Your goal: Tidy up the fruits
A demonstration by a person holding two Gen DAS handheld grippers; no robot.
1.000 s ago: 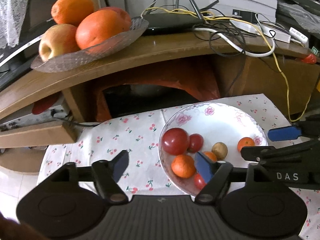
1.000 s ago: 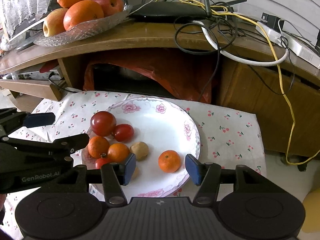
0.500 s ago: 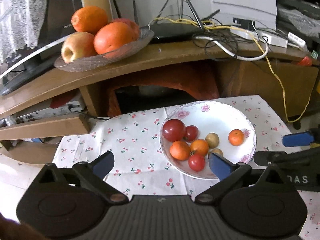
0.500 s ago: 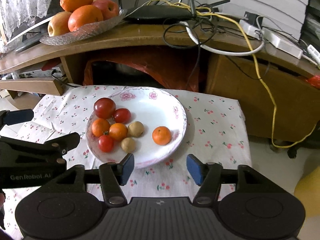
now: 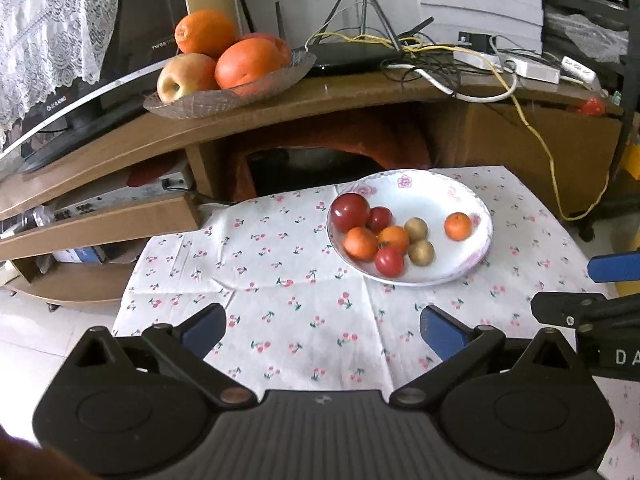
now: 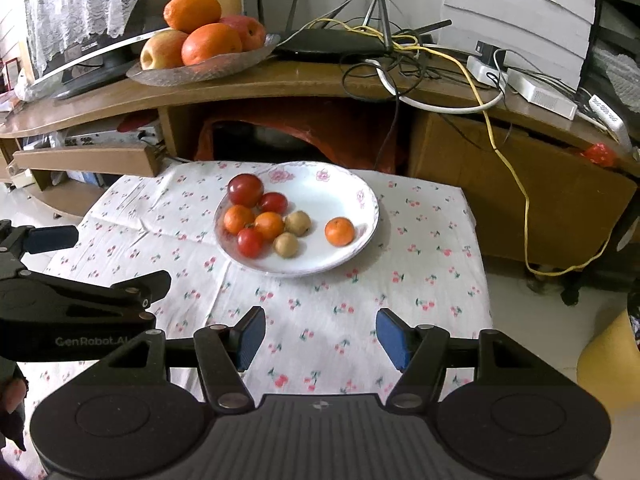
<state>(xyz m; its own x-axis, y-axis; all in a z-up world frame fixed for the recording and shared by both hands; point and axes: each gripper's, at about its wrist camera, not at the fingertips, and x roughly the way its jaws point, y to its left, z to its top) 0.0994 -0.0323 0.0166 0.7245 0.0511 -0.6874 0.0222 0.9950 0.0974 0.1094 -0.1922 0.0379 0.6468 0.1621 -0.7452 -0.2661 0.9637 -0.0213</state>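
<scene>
A white flowered plate (image 5: 476, 208) (image 6: 332, 184) sits on a cherry-print cloth and holds several small fruits: red tomatoes (image 5: 350, 212) (image 6: 245, 189), small oranges, two brown round fruits (image 6: 286, 245), and one mandarin (image 5: 458, 226) (image 6: 339, 231) apart on the right. My left gripper (image 5: 322, 330) is open and empty, low over the cloth in front of the plate. My right gripper (image 6: 320, 334) is open and empty, also in front of the plate. Each gripper shows at the edge of the other's view.
A glass dish (image 5: 240, 94) (image 6: 200, 72) with big oranges and apples stands on the wooden shelf behind. A router (image 6: 332, 44), tangled cables and power strips (image 6: 532, 88) lie on the shelf. A monitor (image 5: 60, 120) stands at the left. The floor lies to both sides.
Both grippers have pulled back and up from the plate, which now looks smaller and farther. My left gripper has opened wider. The fruits have not moved.
</scene>
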